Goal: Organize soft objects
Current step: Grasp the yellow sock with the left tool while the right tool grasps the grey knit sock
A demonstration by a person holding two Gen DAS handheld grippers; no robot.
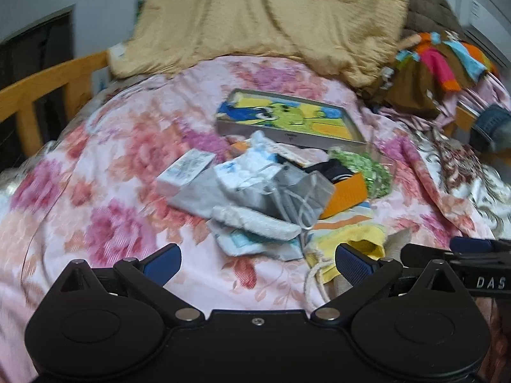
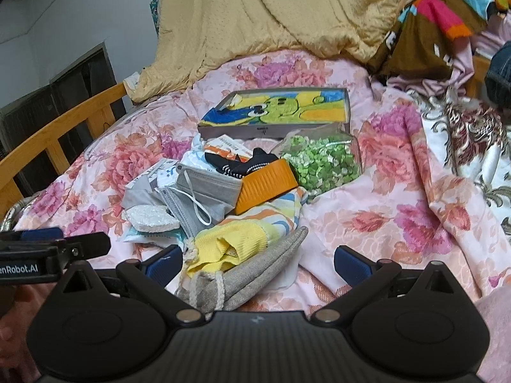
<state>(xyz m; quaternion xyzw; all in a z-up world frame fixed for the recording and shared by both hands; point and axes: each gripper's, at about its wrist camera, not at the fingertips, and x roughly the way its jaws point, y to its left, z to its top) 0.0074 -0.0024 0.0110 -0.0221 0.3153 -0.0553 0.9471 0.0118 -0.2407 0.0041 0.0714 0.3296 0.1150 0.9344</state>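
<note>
A heap of small items lies on the floral bedspread. It holds grey face masks, a white fluffy pad, a striped cloth, a yellow cloth and black socks. A grey drawstring pouch with the yellow cloth at its mouth lies between the fingers of my right gripper, which is open and touches nothing. My left gripper is open just short of the pad and the yellow cloth; nothing is between its fingers.
A metal tin with a cartoon towel sits behind the heap. A clear jar of green bits with an orange lid lies beside it. A tan quilt, a colourful garment and a wooden bed rail border the bed.
</note>
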